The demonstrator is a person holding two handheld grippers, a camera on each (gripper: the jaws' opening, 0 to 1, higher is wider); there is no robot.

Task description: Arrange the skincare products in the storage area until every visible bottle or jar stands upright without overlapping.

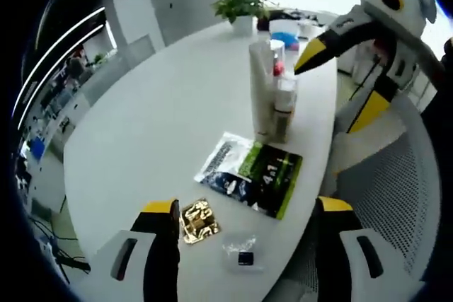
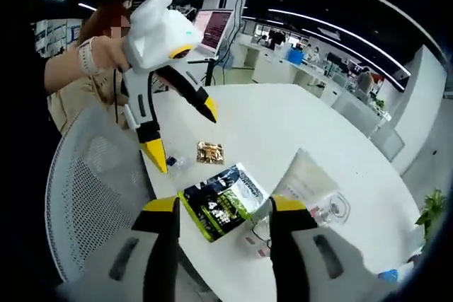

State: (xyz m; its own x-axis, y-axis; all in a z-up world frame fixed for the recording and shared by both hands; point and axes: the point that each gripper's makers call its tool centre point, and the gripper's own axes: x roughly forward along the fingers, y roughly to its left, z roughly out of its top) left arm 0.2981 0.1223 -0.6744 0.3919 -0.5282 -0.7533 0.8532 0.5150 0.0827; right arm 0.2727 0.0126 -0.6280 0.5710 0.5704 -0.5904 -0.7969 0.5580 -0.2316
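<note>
- Left gripper view: the left gripper [image 1: 246,221] hangs over the near edge of the white table [image 1: 141,139], its jaws spread wide with nothing between them.
- Just ahead of its left jaw a small gold foil packet [image 1: 199,221] lies flat; beside that, nearer the edge, sits a small clear packet with a dark piece inside [image 1: 243,253].
- A green-and-white sachet [image 1: 250,175] lies flat past the two packets, toward the table's right edge.
- Beyond the sachet a tall white tube [image 1: 262,90] stands upright, with a clear bottle [image 1: 284,104] touching its right side.
- The right gripper [image 1: 336,76] comes in from the upper right; one yellow tip is just beside the tube's top, and its jaws are parted.
- A potted plant [image 1: 241,5] stands at the far end of the table; a white mesh chair [image 1: 382,182] is off the right edge.
- Right gripper view: the right gripper [image 2: 225,210] has its jaws apart above the sachet [image 2: 221,203]; the tube [image 2: 304,178] and clear bottle [image 2: 331,208] are just right of it.
- The left gripper [image 2: 182,132], held in a hand [image 2: 106,51], hovers open above the gold packet [image 2: 210,152].
</note>
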